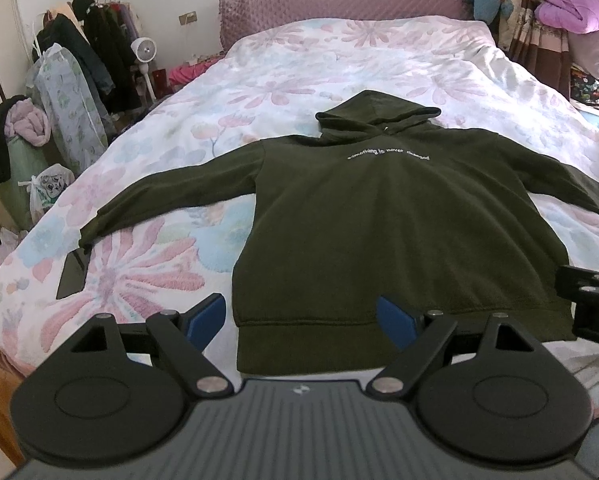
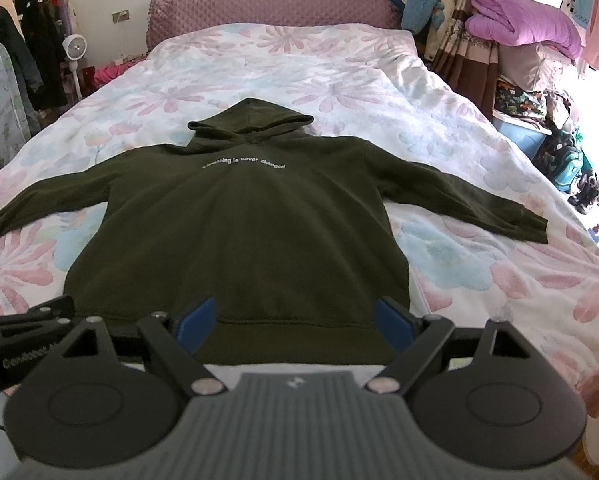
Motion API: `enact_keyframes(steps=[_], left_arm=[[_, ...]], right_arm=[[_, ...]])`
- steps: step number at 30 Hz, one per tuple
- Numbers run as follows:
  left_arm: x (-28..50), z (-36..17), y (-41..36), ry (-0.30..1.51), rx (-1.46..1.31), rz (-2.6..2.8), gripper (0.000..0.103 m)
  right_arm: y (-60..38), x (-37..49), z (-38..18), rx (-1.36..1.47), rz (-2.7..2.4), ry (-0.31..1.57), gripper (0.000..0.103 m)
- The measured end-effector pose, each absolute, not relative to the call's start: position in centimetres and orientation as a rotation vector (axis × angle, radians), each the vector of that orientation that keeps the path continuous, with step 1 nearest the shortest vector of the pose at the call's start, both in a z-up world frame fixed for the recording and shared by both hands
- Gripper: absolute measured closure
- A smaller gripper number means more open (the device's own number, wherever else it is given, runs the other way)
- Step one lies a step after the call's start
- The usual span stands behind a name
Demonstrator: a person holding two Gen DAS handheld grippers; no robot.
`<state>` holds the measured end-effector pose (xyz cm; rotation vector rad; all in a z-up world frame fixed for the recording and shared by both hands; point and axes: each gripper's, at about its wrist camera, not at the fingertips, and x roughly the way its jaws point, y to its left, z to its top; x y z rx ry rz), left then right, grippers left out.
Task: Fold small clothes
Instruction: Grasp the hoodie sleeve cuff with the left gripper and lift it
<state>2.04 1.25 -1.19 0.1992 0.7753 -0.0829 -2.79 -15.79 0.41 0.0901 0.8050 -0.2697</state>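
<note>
Ahead of my left gripper (image 1: 300, 317), I'm looking at a hoodie (image 1: 379, 232) of matt, fleecy dark-green cloth lying on a soft printed cotton-like bedspread (image 1: 299, 64). My right gripper (image 2: 295, 317) is showing matt black plastic arms, smooth blue pads (image 2: 393, 321) and shiny metal pivot pins.

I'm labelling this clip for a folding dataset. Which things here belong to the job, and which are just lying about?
Job:
dark green hoodie, spread flat
floral bedspread under it
left gripper, open
right gripper, open

Lying about:
purple quilt
white fan
hanging coats
plastic bag
</note>
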Motion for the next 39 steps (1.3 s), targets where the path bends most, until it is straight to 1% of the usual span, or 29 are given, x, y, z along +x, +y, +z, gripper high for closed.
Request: enact_keyframes(steps=[10,12,13,14,16,17,18,20,22,27,30,35,36,38,39], left_arm=[[6.7,-0.9,1.0,0.816,0.172,-0.075,0.003],[8.7,-0.8,2.4,0.815,0.107,-0.092,0.011],[9.8,-0.8,3.3,0.810,0.075,-0.096,0.021],[11.0,-0.9,4.4,0.804,0.045,-0.096,0.027],[13.7,-1.1,7.2,0.794,-0.014,-0.073,0.029],[14.9,-1.2,8.7,0.789,-0.041,-0.052,0.036],[16.3,-1.4,10.4,0.786,-0.068,-0.033,0.038],[19.3,-2.0,13.9,0.789,-0.111,-0.014,0.049],[22.1,-3.1,18.2,0.790,-0.197,0.011,0.055],[27.2,-7.4,30.3,0.751,-0.438,0.121,0.056],[29.2,-9.9,36.1,0.733,-0.545,0.223,0.056],[31.5,-13.5,43.1,0.691,-0.758,0.298,0.056],[31.8,-14.1,44.0,0.676,-0.802,0.304,0.054],[32.7,-15.1,45.4,0.659,-0.863,0.307,0.044],[33.3,-15.7,46.0,0.658,-0.879,0.324,0.044]], right_arm=[[-16.9,2.4,0.3,0.085,-0.275,0.831,0.020],[-17.4,3.9,0.2,0.078,-0.270,0.822,0.020],[-17.6,4.7,0.1,0.072,-0.265,0.814,0.020],[-18.0,5.5,-0.1,0.066,-0.254,0.794,0.020],[-19.1,7.1,-0.7,0.067,-0.211,0.747,0.020],[-19.7,7.9,-1.0,0.082,-0.180,0.721,0.020],[-20.3,8.7,-1.3,0.103,-0.148,0.699,0.020],[-21.8,10.7,-2.0,0.168,-0.078,0.670,0.020],[-23.0,13.1,-2.8,0.219,-0.049,0.675,0.020],[-24.2,18.6,-5.5,0.192,-0.084,0.696,0.020],[-24.5,21.0,-7.6,0.182,-0.081,0.704,0.021],[-24.1,24.3,-11.4,0.194,-0.086,0.763,0.021],[-23.9,24.8,-12.0,0.198,-0.087,0.771,0.021],[-23.5,26.0,-13.0,0.193,-0.096,0.782,0.021],[-23.2,26.4,-13.4,0.186,-0.103,0.790,0.021]])
